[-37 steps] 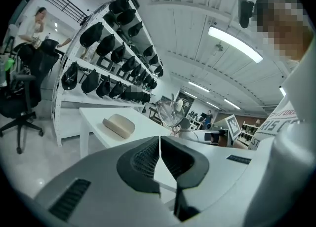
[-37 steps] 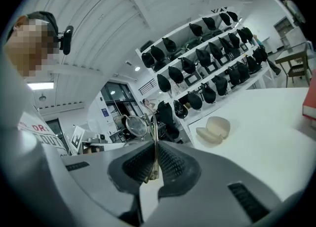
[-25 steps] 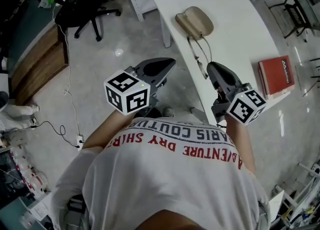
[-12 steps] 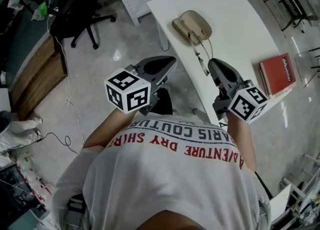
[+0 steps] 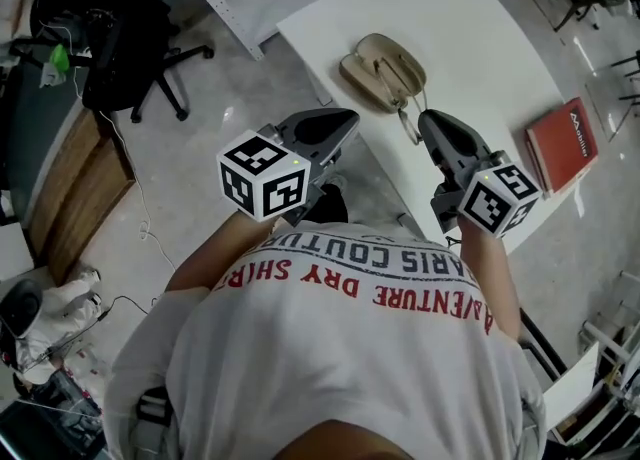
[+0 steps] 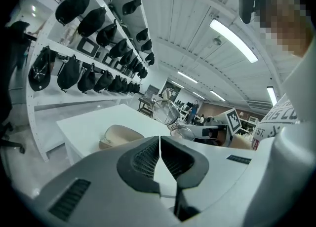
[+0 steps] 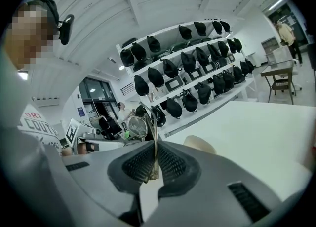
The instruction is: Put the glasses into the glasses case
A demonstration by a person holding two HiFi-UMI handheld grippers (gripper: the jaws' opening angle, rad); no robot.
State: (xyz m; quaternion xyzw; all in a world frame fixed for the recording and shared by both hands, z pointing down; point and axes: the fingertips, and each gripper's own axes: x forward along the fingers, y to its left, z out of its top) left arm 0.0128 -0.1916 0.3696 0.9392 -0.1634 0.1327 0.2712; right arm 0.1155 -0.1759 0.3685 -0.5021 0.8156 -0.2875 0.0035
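Right gripper view — glasses (image 7: 138,127) temple between right gripper (image 7: 154,146) jaws.

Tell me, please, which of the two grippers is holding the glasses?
The right gripper: its jaws clamp a temple of the glasses, while the left gripper holds nothing.

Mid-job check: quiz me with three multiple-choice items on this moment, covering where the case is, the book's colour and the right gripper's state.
1. Where does the glasses case lie?
A. on the white table
B. on the floor
C. on a shelf

2. What colour is the book?
A. blue
B. red
C. green

3. What is the right gripper doing?
A. open and empty
B. shut on the glasses
C. shut on the case

Answers:
1. A: the head view shows it near the table's edge.
2. B: its cover is red.
3. B: its own view shows a thin temple pinched between the pads.
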